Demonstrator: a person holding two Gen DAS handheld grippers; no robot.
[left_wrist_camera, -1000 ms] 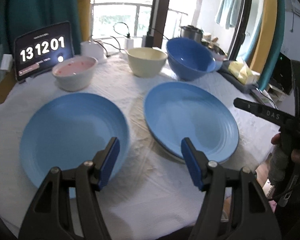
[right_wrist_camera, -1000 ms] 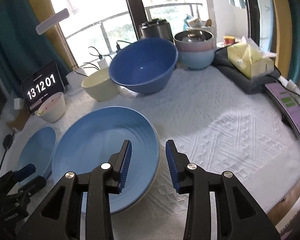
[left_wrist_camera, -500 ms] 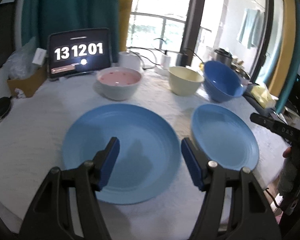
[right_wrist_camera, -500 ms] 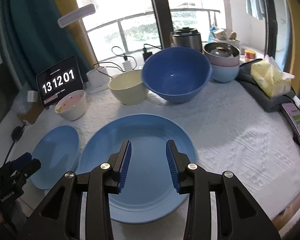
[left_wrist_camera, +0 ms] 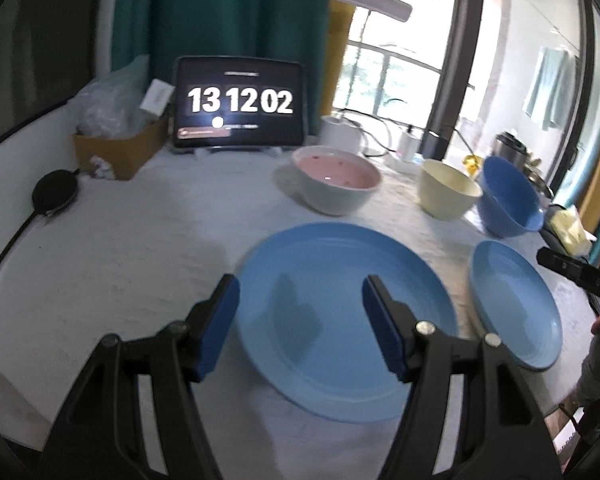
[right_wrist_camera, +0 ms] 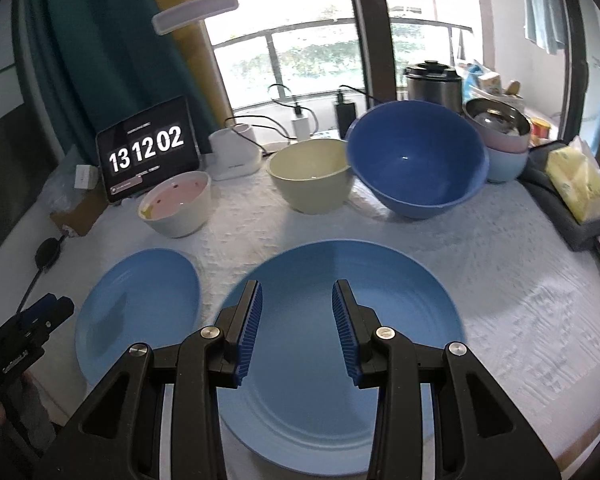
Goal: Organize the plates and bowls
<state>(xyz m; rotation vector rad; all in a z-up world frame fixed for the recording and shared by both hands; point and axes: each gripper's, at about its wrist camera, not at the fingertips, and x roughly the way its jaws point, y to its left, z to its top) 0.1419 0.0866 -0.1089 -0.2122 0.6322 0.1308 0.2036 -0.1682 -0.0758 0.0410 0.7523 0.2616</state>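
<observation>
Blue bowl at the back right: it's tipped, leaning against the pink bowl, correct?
Not quite. The blue bowl is tipped, but it leans against the cream bowl; the pink bowl stands apart, further left. The right wrist view shows it.

I'm looking into a home, a lived-in room by a balcony: a tabletop [right_wrist_camera: 500,280] under a white cloth, teal curtains [left_wrist_camera: 228,12], a rice cooker [right_wrist_camera: 432,82] by the window, chargers with cables [right_wrist_camera: 300,122], and a towel [left_wrist_camera: 548,84] hanging outside.
</observation>
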